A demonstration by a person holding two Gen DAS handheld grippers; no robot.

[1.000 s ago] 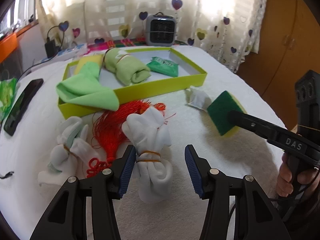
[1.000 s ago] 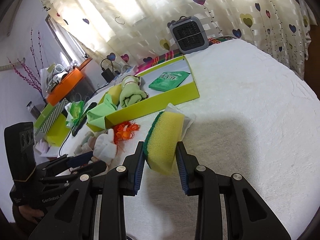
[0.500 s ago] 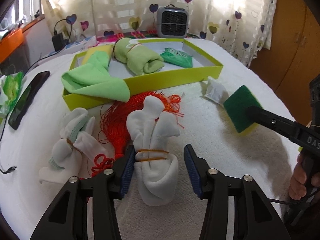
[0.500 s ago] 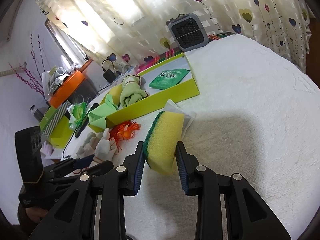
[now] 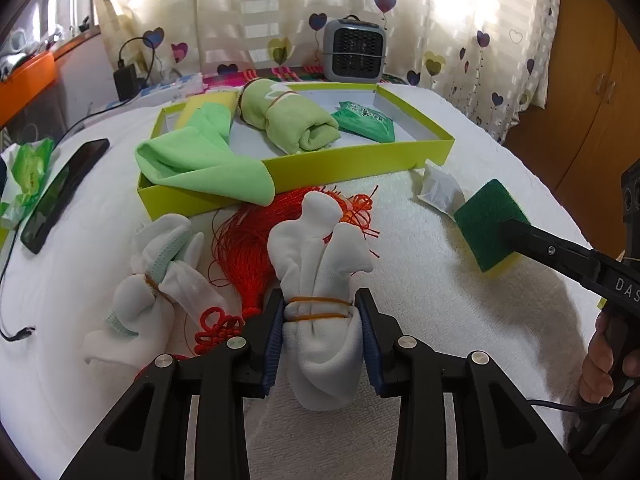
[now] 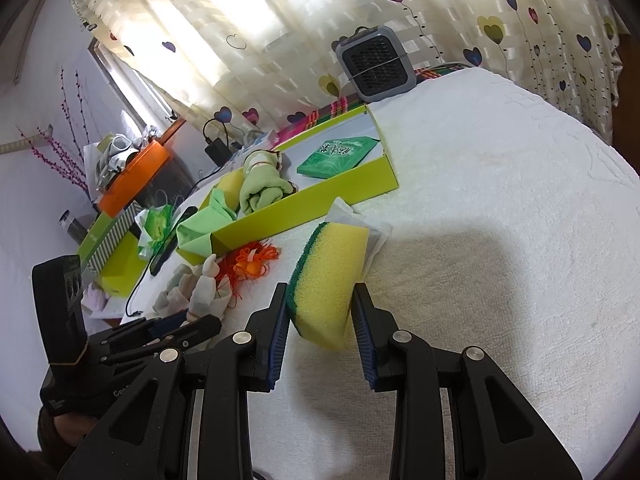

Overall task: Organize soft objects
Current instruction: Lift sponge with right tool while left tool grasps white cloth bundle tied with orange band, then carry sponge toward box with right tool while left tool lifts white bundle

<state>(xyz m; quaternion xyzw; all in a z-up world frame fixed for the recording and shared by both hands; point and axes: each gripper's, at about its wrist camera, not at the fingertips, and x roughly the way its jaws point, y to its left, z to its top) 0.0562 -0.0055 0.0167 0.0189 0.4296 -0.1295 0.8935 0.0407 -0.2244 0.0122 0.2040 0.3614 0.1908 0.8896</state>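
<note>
You can read little here. On the right gripper (image 5: 500, 236), seen at the right of your left wrist view, the white letters "DAS" stand on its black arm, cut off at the picture's edge. On the left gripper (image 6: 188, 320), at the near left of your right wrist view, a faint print starting "Gen" shows. The green packet (image 6: 338, 156) in the far yellow-green box (image 6: 312, 200) carries white characters too small to read.

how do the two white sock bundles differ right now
The near sock bundle sits between the pads of the left gripper, whose jaws have just been closing onto it; the far sock bundle lies free to its left. The near one looks plain white, while the far one shows pale green trim. The near one partly overlies the red tassel; the far one lies beside it. Both are tied with a rubber band on the white cloth.
</note>
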